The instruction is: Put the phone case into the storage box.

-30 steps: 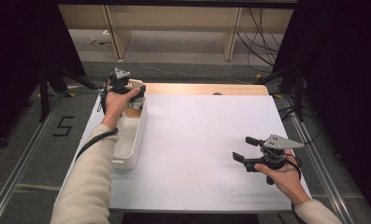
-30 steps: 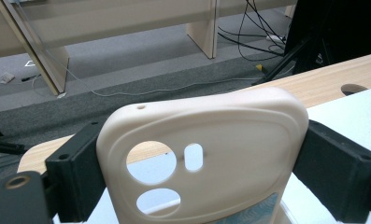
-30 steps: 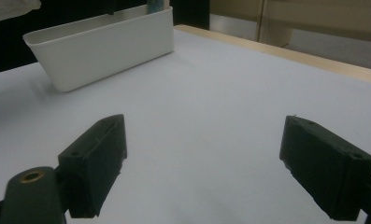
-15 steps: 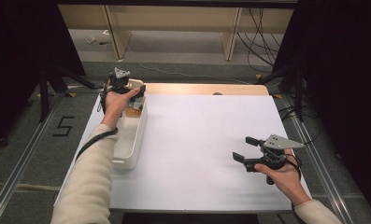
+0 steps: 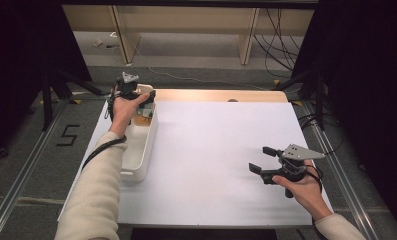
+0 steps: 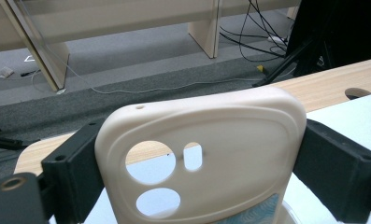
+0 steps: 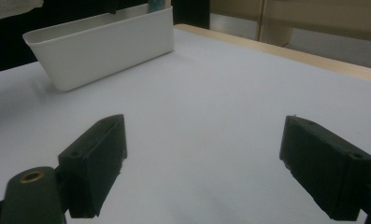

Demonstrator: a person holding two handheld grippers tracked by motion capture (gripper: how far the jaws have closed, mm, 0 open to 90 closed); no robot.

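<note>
A white-covered surface (image 5: 211, 150) takes up most of the high view, with a strip of bare wood along its far edge and grey floor beyond, where cables trail between pale wooden legs. On the left side of the surface stands a long white bin (image 5: 138, 150), its length running from near to far; in the right tool's view the same bin (image 7: 103, 44) shows at the far left.

The person's left arm, in a cream sleeve, reaches from the near left up along the bin. Its hand carries the left tool (image 5: 136, 97) over the far end of the bin. That tool holds a cream phone case (image 6: 202, 158) between its two black jaws, one pressing each long side. The case stands upright with its back toward the camera, showing two round camera cut-outs and a small slot. At its lower edge a bit of blue patterned material peeks out; what it belongs to cannot be told. In the high view the case is largely hidden by the hand, so whether it sits inside the bin or just above the rim cannot be told.

The right tool (image 5: 263, 160) sits near the right edge of the surface, held low in the person's right hand, pointing left. Its jaws stand wide apart with nothing between them, bare white surface beneath.
</note>
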